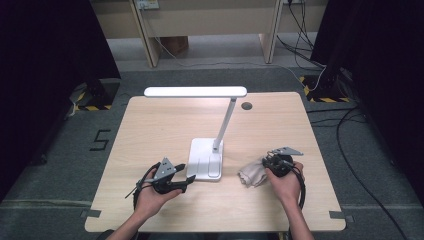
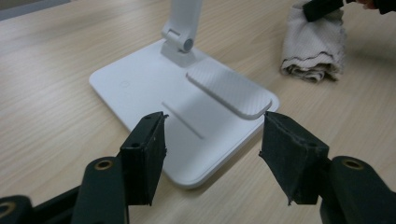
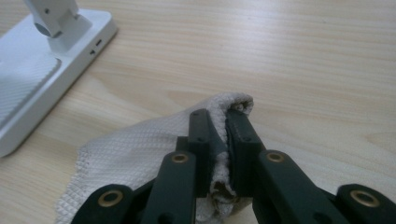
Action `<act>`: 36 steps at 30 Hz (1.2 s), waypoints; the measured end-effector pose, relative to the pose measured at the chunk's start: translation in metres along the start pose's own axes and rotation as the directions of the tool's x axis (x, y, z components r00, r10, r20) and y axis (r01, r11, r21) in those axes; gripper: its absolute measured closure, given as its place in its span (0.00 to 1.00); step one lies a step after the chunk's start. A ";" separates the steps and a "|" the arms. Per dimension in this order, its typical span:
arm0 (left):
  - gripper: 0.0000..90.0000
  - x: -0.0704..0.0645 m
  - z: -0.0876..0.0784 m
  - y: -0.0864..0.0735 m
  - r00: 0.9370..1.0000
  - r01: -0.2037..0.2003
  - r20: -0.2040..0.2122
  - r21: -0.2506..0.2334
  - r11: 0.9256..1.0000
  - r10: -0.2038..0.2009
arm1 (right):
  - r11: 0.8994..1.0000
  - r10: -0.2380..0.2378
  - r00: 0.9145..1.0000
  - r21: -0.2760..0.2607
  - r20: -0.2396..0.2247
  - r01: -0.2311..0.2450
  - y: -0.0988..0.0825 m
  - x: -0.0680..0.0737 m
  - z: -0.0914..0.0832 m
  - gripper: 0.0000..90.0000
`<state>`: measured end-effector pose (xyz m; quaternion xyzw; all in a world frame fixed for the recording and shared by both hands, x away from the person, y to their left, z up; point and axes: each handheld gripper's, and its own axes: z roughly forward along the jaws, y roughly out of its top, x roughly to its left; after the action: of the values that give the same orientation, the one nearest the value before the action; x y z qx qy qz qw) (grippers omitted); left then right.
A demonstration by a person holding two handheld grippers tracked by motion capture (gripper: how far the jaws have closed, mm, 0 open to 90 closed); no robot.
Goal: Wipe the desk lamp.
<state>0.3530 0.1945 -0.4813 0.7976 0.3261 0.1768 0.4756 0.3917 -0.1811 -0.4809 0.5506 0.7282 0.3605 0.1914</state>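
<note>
Pinching a fold of the cloth [image 3: 140, 154], right hand-held gripper [image 3: 218, 126] is clamped on it, on the tabletop [image 1: 150, 130] beside the lamp base [image 1: 205, 159]. Left hand-held gripper [image 2: 212, 140] gapes apart before that base.

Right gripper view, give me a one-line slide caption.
Right hand-held gripper pinches a fold of the beige cloth on the wooden table, beside the white lamp base.

White lamp [image 1: 206, 159], beige waffle-weave cloth [image 1: 252, 172]
</note>
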 end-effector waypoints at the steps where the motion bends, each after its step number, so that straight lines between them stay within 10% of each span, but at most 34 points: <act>1: 0.44 -0.002 0.001 0.002 1.000 0.000 0.010 0.000 1.000 0.000 | 1.000 -0.007 1.000 -0.003 -0.002 0.007 0.001 0.001 -0.001 0.91; 36: 0.33 -0.039 0.070 0.071 0.974 -0.088 0.208 -0.035 0.995 0.094 | 0.988 -0.104 0.988 -0.129 -0.114 0.090 0.039 0.065 -0.034 0.91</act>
<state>0.3911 0.0986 -0.4526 0.8197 0.2352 0.1178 0.5088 0.3738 -0.1258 -0.4217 0.4788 0.7406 0.4277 0.1984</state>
